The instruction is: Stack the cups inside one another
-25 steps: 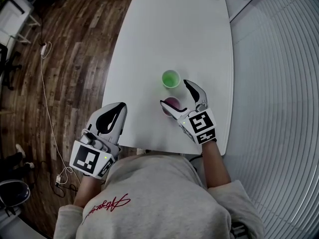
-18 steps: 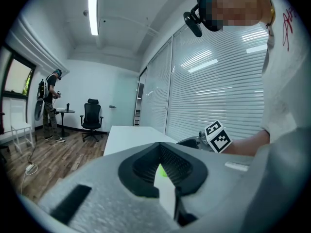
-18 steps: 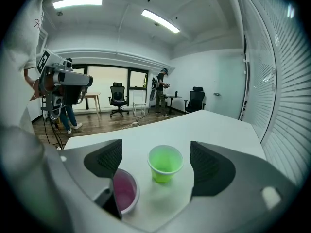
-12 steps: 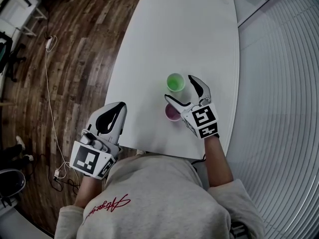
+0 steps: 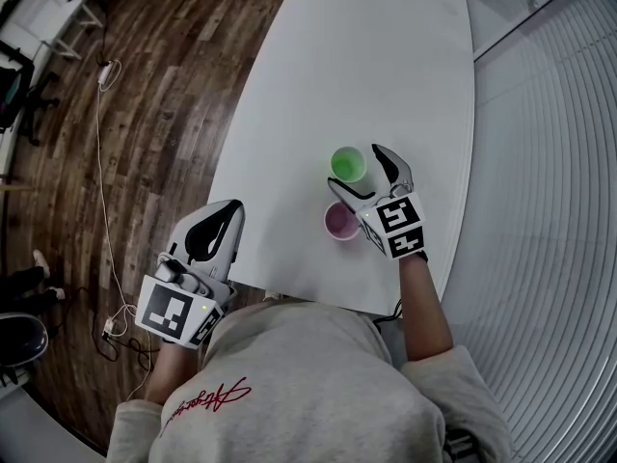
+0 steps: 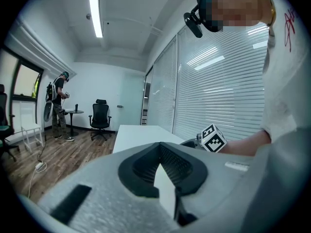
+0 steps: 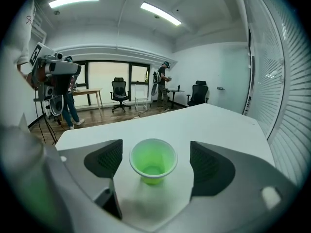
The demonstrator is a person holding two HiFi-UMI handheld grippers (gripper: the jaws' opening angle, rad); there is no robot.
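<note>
We hold our right gripper (image 5: 355, 167) with its jaws wide apart and gripping nothing. The translucent green plastic cup (image 7: 153, 160) stands upright between them on the white table (image 5: 366, 56). The pink plastic cup (image 5: 340, 221) sits just beside. Our left gripper (image 5: 229, 206), jaws closed and empty, hovers off the table's edge.

Steep overhead, two low views (shared table (image 5: 386, 56))

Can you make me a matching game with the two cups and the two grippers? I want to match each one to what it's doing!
Things:
1. green cup
2. pink cup
3. left gripper
4. right gripper

States:
A. jaws shut, holding nothing
B. jaws open
C. stands between the open jaws, not touched
D. the cup nearer the person, outside the jaws

Pairs: 1-C, 2-D, 3-A, 4-B
</note>
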